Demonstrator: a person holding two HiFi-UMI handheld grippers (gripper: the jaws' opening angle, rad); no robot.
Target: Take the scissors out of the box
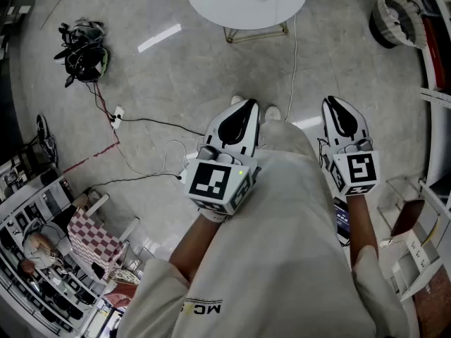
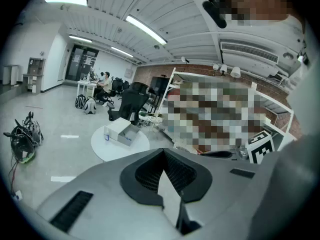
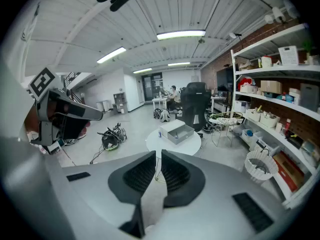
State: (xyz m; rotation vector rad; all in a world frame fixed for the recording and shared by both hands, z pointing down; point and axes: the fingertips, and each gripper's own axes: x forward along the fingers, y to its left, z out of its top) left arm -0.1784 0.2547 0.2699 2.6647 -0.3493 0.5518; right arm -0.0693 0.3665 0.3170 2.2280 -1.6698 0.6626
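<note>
Person standing; both grippers held close in front of the body, pointing forward over bare floor.

Left gripper (image 1: 244, 109): jaws closed tip to tip, nothing between them.
Right gripper (image 1: 335, 108): jaws all but together, only a thin slit at the tips, nothing in it.

Box (image 3: 176, 132): grey, open-topped, sits on a round white worktop (image 1: 282, 5) straight ahead and well apart from both grippers.

- In the right gripper view the box lies almost on the jaw line, just above the tips.
- In the left gripper view it lies to the left of the jaw line.
- Neither gripper looks clearly nearer, but the right one is aimed more squarely.

Scissors: not visible in any view. Presumably inside the box, whose interior is too small to read. Which way they point and how their long axis lies cannot be told.

Judgement: the task has not begun. The approach to the worktop comes first, and the scissors' lie must be read there before choosing a grip.
</note>
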